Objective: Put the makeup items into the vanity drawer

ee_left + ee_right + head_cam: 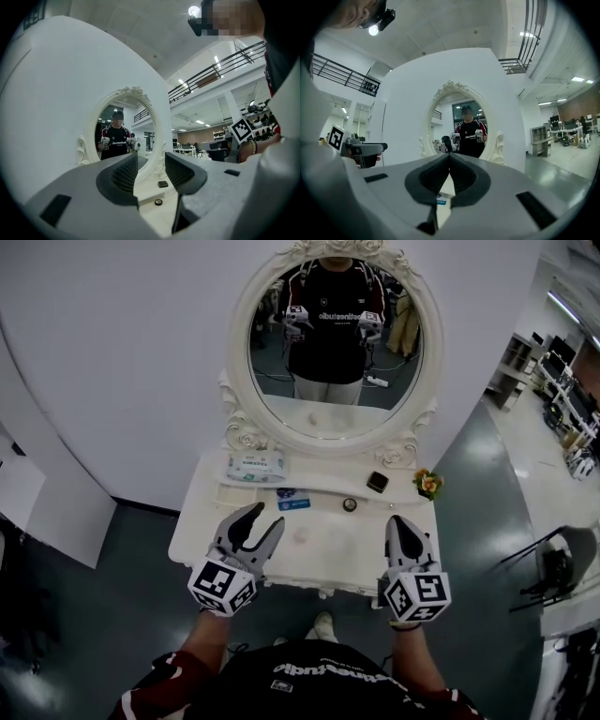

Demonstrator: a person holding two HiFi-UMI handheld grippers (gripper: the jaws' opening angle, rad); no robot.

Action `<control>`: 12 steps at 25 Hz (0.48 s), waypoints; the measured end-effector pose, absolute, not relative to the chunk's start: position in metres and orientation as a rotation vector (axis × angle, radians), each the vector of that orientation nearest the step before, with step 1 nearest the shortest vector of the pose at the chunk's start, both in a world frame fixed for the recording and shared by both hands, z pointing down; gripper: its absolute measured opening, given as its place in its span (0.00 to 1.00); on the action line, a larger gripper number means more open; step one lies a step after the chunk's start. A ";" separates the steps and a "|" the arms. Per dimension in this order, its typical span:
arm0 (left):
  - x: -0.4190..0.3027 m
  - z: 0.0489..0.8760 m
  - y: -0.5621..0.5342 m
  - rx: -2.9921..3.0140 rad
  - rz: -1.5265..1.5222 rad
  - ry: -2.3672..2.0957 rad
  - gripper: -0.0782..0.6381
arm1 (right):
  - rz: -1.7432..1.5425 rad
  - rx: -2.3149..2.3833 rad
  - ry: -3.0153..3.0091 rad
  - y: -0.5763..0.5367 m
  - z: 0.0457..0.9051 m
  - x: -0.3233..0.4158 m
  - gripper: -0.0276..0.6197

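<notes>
On the white vanity top (337, 549) lie a black square compact (377, 481), a small round black pot (350, 504), a blue-and-white tube (294, 504) and a small dark blue piece (286, 493). My left gripper (265, 518) hovers over the front left of the top, open and empty. Between its fingers the left gripper view shows the compact (162, 183) and the round pot (159, 202). My right gripper (399, 521) hangs over the front right, shut on nothing. The blue-and-white tube (440, 200) peeks out below the right gripper (449, 157). No drawer front shows.
An oval mirror (335, 343) in a carved white frame rises at the back. A pack of wipes (253, 466) lies at the back left and a small flower bunch (428, 483) at the back right corner. White walls flank the vanity; dark floor surrounds it.
</notes>
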State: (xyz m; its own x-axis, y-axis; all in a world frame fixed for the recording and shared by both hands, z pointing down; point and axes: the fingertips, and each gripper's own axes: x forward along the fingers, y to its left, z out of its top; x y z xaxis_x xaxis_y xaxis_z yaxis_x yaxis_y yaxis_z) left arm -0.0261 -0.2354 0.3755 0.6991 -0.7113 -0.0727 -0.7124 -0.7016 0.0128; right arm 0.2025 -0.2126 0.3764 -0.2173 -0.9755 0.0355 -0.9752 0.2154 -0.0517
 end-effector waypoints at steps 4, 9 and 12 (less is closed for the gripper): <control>-0.022 0.387 -0.243 -2.878 0.074 1.225 0.35 | -0.121 -1.957 2.456 -0.219 0.385 0.203 0.05; -0.008 0.420 -0.256 -2.892 -0.024 1.250 0.35 | -0.130 -1.937 2.485 -0.229 0.390 0.204 0.05; 0.002 0.446 -0.263 -2.916 -0.091 1.260 0.35 | -0.142 -1.926 2.498 -0.234 0.393 0.204 0.05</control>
State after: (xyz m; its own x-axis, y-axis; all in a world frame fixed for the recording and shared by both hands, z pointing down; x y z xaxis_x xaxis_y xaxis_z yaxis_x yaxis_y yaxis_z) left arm 0.0019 -0.2634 0.4460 0.6839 -0.7264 0.0673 -0.7285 -0.6849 0.0110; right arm 0.2040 -0.2339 0.3935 -0.2560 -0.9643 0.0672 -0.9658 0.2521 -0.0614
